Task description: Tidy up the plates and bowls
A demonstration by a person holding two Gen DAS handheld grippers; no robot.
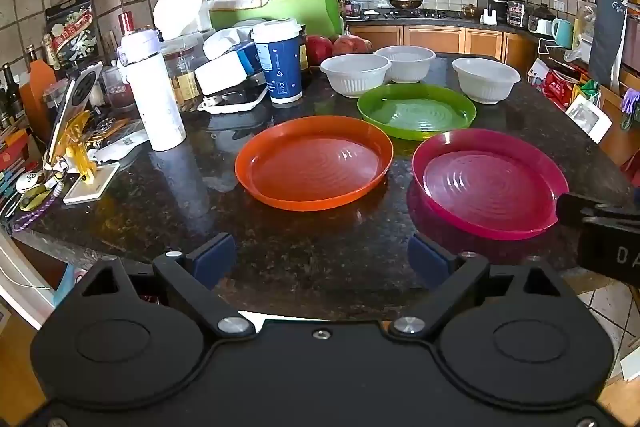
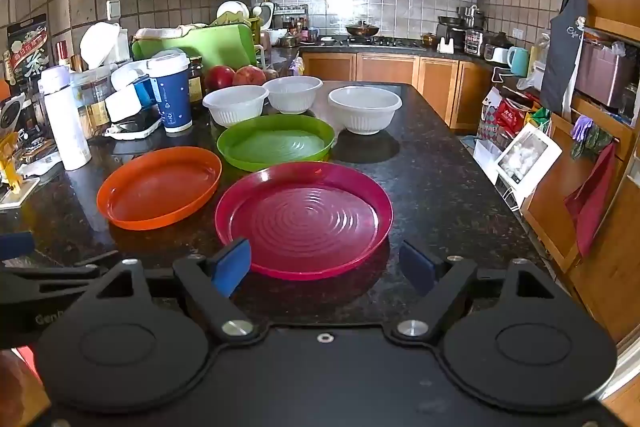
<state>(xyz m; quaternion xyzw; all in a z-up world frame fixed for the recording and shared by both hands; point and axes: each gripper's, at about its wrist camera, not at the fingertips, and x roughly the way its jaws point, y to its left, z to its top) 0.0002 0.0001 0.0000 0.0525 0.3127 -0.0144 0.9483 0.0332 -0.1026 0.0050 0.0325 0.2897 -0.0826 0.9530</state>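
Plates and bowls sit spread over the dark speckled surface (image 2: 432, 187), all upright with their openings facing up; being round, none shows a long axis or a pointing direction. In the right wrist view the pink plate (image 2: 304, 219) lies at the centre, just ahead of the right gripper (image 2: 326, 267), whose blue-padded fingers stand wide apart with nothing between them; the left pad overlaps the plate's near rim in the picture, though whether it touches cannot be told. The orange plate (image 2: 160, 187) lies at about nine o'clock from the pink one, just beside it, and the green plate (image 2: 276, 143) at about twelve o'clock, its rim close to both. Behind the green plate stand three white ribbed bowls: the left bowl (image 2: 236, 105) at eleven o'clock, the middle bowl (image 2: 294, 93) close behind it at twelve, and the right bowl (image 2: 364, 109) apart at one o'clock. In the left wrist view the left gripper (image 1: 324, 261) hangs open and empty over bare stone, with the orange plate ahead at twelve o'clock. A blue paper cup (image 2: 170, 95) and a white bottle (image 2: 66, 119) stand among clutter at ten o'clock.
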